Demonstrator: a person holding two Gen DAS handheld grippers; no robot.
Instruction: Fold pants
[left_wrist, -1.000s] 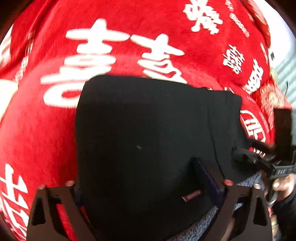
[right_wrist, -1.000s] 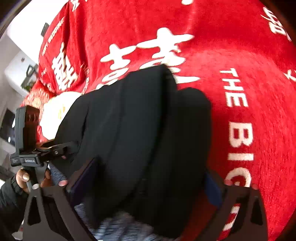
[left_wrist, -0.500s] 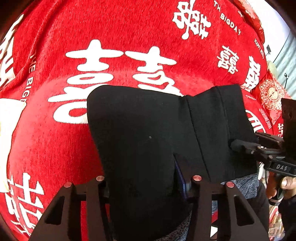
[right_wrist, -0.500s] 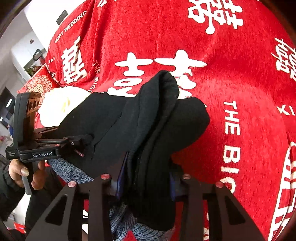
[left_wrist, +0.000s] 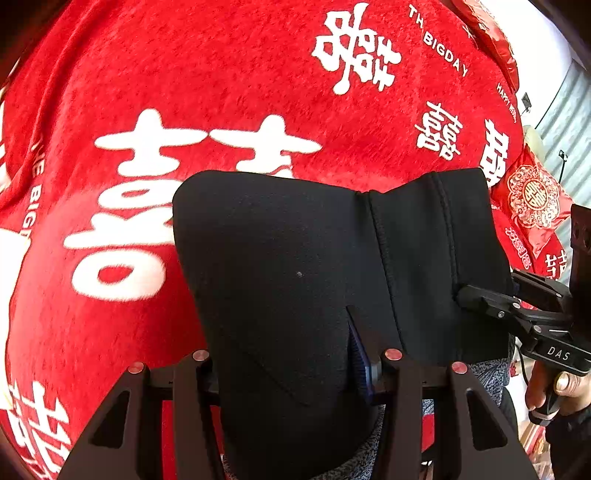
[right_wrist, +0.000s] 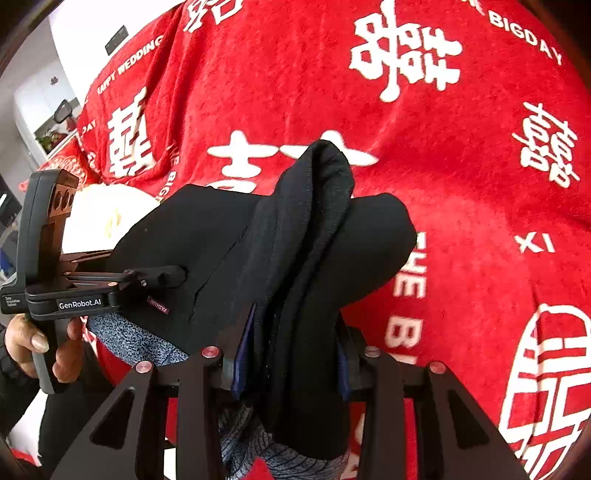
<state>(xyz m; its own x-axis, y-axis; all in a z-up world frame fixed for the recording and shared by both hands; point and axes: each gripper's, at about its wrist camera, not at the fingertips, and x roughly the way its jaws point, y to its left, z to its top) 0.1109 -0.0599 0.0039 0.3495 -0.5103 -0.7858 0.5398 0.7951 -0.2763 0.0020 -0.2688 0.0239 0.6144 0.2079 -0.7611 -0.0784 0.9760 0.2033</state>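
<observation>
Black pants (left_wrist: 295, 266) gripped at two points above the red blanket (left_wrist: 221, 74).
The near edge is clamped by the left tongs (left_wrist: 291, 354); a bunched fold is clamped by the right tongs (right_wrist: 291, 350); the far end rests on the blanket.

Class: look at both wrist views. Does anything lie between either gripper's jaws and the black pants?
Nothing visible. The left gripper and right gripper each have their jaws clamped directly on the black pants, above the red blanket.
</observation>
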